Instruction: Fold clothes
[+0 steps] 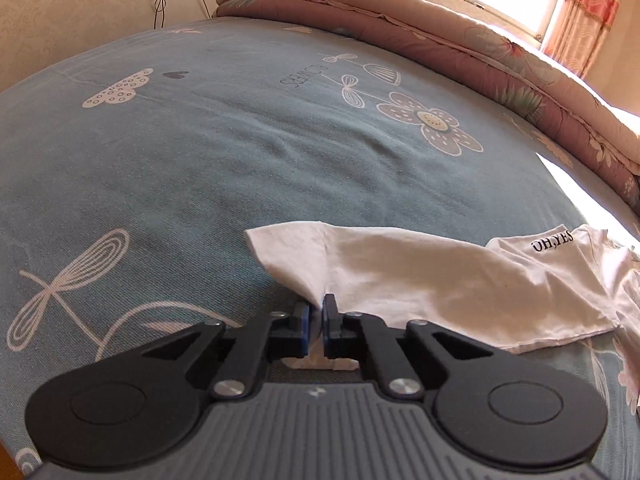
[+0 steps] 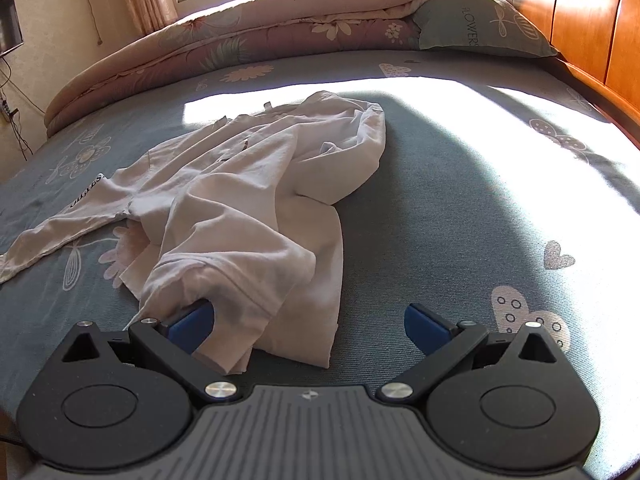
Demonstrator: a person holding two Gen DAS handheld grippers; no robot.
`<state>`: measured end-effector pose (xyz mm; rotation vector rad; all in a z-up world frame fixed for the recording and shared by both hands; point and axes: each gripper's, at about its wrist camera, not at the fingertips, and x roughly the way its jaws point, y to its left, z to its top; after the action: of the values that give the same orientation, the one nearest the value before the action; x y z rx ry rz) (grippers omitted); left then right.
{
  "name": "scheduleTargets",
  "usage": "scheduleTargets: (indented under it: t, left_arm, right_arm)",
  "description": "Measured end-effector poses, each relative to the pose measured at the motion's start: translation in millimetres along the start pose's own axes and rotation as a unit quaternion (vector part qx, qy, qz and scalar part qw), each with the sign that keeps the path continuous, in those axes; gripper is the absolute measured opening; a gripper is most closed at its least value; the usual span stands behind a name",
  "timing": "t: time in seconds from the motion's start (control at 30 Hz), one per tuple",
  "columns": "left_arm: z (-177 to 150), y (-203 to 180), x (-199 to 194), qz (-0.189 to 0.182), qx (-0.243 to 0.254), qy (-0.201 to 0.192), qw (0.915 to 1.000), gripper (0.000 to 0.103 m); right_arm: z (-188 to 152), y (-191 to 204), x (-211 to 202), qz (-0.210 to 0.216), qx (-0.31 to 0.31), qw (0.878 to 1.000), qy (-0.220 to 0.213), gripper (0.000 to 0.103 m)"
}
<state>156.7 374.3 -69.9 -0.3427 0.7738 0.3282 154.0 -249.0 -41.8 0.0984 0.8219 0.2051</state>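
Fingers: left gripper [image 1: 319, 314] pinches a sleeve tip of the white shirt [image 1: 420, 280]; right gripper [image 2: 310, 320] spread wide, nothing pinched | shirt: crumpled on the bed [image 2: 440, 208], 11 o'clock from right gripper | step: spreading flat (I judge) | next: right pinches near hem, pull apart.

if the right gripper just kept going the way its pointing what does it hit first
Probably the white shirt: its crumpled hem already lies between the open right gripper fingers, draped over the left pad. Under it is the blue bedsheet.
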Motion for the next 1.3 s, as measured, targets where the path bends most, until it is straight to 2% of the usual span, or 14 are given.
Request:
scheduleTargets:
  t: [0.2,0.23,0.33,0.37,0.43,0.53,0.67,0.83,0.93,1.0,1.1,1.13,1.23,1.3]
  left_arm:
    - [0,25,-35,-0.009,-0.035,0.003,0.9994,0.006]
    - [0,28,-38,-0.008,-0.038,0.01,0.9992,0.013]
    - [2,26,-43,0.025,-0.021,0.012,0.9994,0.015]
    - [5,23,-41,0.032,-0.017,0.013,0.9992,0.025]
    - [12,13,-38,0.037,-0.007,0.003,0.9993,0.032]
    - [20,-18,-25,-0.016,0.022,0.006,0.9996,0.045]
    - [25,-88,3,-0.102,0.079,0.019,0.9915,0.05]
    - [32,-183,33,-0.212,0.13,0.036,0.9679,0.056]
    - [32,-231,53,-0.282,0.133,0.048,0.9488,0.062]
    - [29,-254,71,-0.308,0.119,0.071,0.9413,0.062]
    - [24,-265,97,-0.303,0.095,0.092,0.9436,0.062]
    - [28,-262,100,-0.279,0.094,0.079,0.9523,0.061]
    - [37,-251,109,-0.205,0.09,0.043,0.9736,0.042]
    - [45,-252,106,-0.16,0.092,0.028,0.9824,0.043]
  right_arm:
    - [1,-3,-4,-0.001,0.001,1.0,-0.005,0.103]
    - [1,-4,-3,-0.001,0.003,1.0,-0.005,0.103]
    - [3,-5,-1,0.0,0.006,1.0,-0.005,0.103]
    - [3,-5,-1,0.0,0.005,1.0,-0.006,0.103]
    - [5,-3,-1,0.0,0.003,1.0,-0.008,0.103]
    - [7,-1,-2,-0.001,-0.001,1.0,-0.01,0.103]
    - [9,0,-4,-0.013,-0.008,1.0,-0.011,0.103]
    - [15,-5,-7,-0.031,-0.008,0.999,-0.018,0.103]
    - [17,-12,-5,-0.041,0.002,0.999,-0.023,0.103]
    - [19,-18,-2,-0.047,0.011,0.999,-0.025,0.103]
    - [18,-25,3,-0.051,0.018,0.998,-0.021,0.103]
    - [18,-28,5,-0.053,0.019,0.998,-0.02,0.103]
    - [15,-38,14,-0.059,0.023,0.998,-0.014,0.103]
    - [14,-47,22,-0.062,0.031,0.998,-0.006,0.103]
